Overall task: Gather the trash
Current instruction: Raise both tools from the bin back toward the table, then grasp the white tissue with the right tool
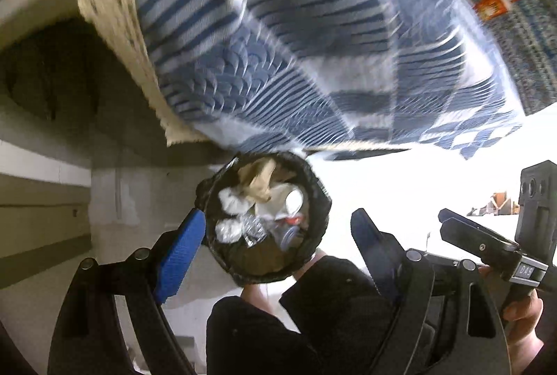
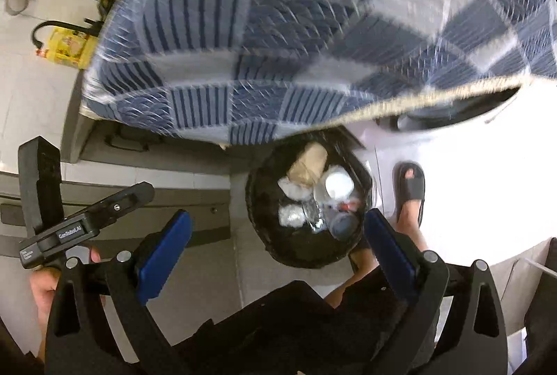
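Observation:
A round black-lined trash bin (image 1: 313, 201) stands on the floor below the table edge. It holds crumpled white paper, foil, a brown paper bag and a plastic cup. It also shows in the right wrist view (image 2: 257, 201). My left gripper (image 1: 278, 242) is open and empty above the bin. My right gripper (image 2: 278, 242) is open and empty above the bin too. The right gripper's body shows in the left wrist view (image 1: 487, 246), and the left gripper's body in the right wrist view (image 2: 80, 221).
A table with a blue-and-white patterned cloth (image 1: 296, 44) overhangs the bin; it fills the top of the right wrist view (image 2: 313, 44). A foot in a black sandal (image 2: 410, 190) stands right of the bin. Yellow bottles (image 2: 66, 47) stand on the floor at the left.

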{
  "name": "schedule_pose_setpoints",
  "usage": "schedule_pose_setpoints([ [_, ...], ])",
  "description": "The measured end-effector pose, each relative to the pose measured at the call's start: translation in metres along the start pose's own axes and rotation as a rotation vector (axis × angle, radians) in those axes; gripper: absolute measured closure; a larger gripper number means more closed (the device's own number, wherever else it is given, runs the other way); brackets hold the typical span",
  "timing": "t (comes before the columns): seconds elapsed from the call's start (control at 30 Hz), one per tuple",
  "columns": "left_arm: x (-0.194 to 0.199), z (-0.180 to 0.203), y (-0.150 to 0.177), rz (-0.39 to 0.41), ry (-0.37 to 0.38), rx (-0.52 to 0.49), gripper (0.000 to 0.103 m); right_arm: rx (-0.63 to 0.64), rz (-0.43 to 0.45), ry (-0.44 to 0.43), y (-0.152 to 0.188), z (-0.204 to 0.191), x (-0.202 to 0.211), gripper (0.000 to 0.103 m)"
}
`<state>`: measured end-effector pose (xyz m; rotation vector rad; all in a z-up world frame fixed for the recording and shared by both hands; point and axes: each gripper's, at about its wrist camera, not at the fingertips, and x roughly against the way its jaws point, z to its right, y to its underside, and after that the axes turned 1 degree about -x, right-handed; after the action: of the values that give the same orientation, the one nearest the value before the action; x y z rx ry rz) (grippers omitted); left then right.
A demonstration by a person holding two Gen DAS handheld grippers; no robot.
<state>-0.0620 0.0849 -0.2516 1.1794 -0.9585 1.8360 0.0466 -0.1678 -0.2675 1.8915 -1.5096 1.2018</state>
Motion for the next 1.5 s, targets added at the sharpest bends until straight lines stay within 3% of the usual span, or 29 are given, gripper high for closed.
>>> schedule_pose_setpoints([
  [0.37,0.078,0.027,-0.026,0.167,0.069,-0.102,0.021,0.165,0.254,0.011,-0.031,-0.05,0.09,0.005],
  [0.63,0.122,0.039,-0.048,0.282,0.066,-0.147,0.021,0.23,0.398,0.024,-0.07,-0.066,0.137,0.005],
  [0.97,0.144,0.048,-0.079,0.351,0.057,-0.057,0.021,0.345,0.39,0.018,-0.135,-0.076,0.143,0.005],
  [1.5,0.135,0.084,-0.143,0.37,-0.036,0.108,0.021,0.51,0.28,-0.059,-0.29,-0.072,0.109,0.005],
])
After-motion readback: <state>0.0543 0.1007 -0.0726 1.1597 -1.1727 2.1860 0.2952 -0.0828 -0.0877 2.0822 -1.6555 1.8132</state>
